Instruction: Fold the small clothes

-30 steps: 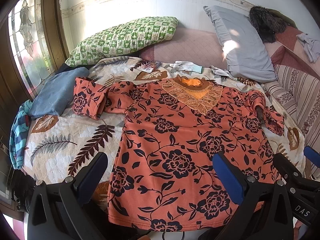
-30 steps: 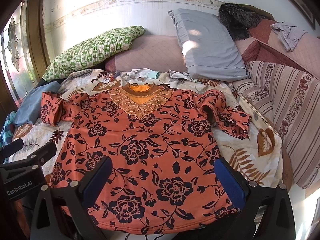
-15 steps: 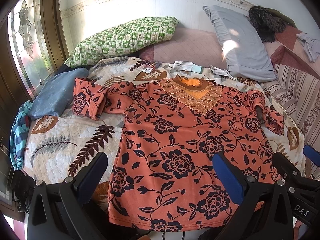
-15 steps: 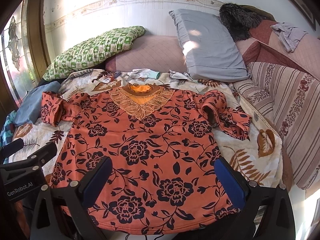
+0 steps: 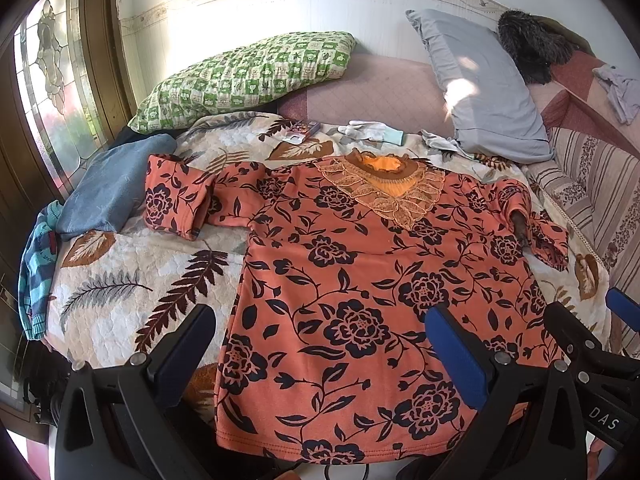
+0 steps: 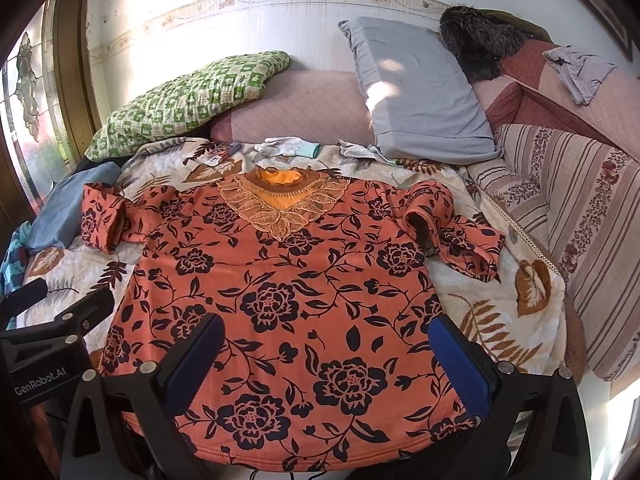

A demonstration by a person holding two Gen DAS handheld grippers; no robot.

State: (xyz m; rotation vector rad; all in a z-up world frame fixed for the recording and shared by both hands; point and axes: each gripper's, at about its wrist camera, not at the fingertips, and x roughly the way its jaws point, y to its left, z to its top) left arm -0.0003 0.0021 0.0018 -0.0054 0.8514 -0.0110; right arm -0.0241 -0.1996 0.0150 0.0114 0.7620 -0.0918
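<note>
Blue-padded fingers (image 5: pixel 452 356) of the left gripper (image 5: pixel 320 354) stand wide apart, empty, above the hem of the orange floral blouse (image 5: pixel 360 280), which lies flat and unfolded on the leaf-print quilt (image 5: pixel 132 280), collar toward the green checked pillow (image 5: pixel 248 76). From the right wrist, the right gripper (image 6: pixel 326 360) is likewise spread wide and empty over the blouse's lower half, the grey pillow (image 6: pixel 416 92) beyond the collar.
</note>
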